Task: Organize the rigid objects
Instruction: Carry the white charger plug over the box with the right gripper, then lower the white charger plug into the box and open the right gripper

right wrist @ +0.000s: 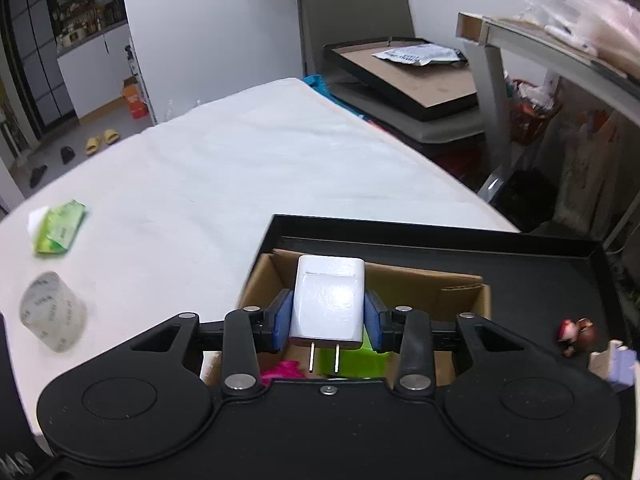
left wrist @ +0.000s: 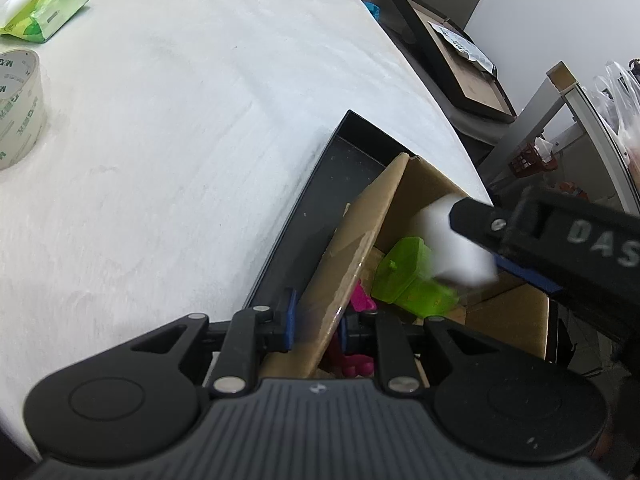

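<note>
My right gripper (right wrist: 328,322) is shut on a white plug charger (right wrist: 328,300), prongs pointing back at the camera, held over an open cardboard box (right wrist: 424,288) that stands in a black tray (right wrist: 440,240). In the left wrist view the charger (left wrist: 452,248) hangs above the box (left wrist: 508,316), which holds a green plastic piece (left wrist: 404,272) and a pink piece (left wrist: 362,300). My left gripper (left wrist: 318,324) is shut on the box's left cardboard flap (left wrist: 356,248).
A roll of clear tape (left wrist: 16,108) and a green tissue pack (left wrist: 48,12) lie on the white table at the left. A small figurine (right wrist: 576,334) stands in the tray at the right. A chair with a framed board (right wrist: 404,76) stands beyond the table.
</note>
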Available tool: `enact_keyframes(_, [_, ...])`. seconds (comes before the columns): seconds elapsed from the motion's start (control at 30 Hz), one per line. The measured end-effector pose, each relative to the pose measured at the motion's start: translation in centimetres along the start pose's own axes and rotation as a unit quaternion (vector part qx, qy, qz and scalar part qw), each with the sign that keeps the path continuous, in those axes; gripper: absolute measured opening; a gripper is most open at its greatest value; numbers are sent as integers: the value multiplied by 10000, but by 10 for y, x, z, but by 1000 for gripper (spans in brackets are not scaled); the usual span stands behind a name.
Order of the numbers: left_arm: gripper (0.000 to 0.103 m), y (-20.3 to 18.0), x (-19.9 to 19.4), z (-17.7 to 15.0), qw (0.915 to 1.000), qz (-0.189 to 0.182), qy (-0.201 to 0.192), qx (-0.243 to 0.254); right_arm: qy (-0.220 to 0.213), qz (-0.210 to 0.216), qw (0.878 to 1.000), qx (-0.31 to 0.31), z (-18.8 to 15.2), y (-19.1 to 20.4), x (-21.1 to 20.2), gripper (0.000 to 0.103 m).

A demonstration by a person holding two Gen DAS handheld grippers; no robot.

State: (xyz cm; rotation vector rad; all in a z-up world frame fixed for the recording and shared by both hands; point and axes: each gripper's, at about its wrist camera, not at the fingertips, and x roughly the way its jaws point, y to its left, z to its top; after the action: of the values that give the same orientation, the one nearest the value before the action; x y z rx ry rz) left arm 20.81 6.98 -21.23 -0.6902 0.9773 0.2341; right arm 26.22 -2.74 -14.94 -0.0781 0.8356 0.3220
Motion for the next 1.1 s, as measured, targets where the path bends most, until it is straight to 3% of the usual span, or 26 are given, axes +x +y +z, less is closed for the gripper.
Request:
enact_keyframes(0.2, [21,-1,1,0,10000,29,-16,-17,-16,193,9997,137,3,-5,-8,44])
enact_keyframes(0.43, [21,-10,-1,-3,9995,110,-14,288,-181,-80,9996,185,-1,-33,-29,44])
enact_keyframes(0.77, [23,-25,-2,-3,9955,558,160,744,-156,-383,9988,266,-16,-72,-44,50])
enact_keyframes(0.93, [33,-42,-10,-9,9916,660,86,1113,-237,-523,9976,377,-24,-87,-54,65])
enact_keyframes(1.1, [45,-56,-12,-18,9858,843,94,1447,-331,-680,9960,469,-33,-104,-60,71])
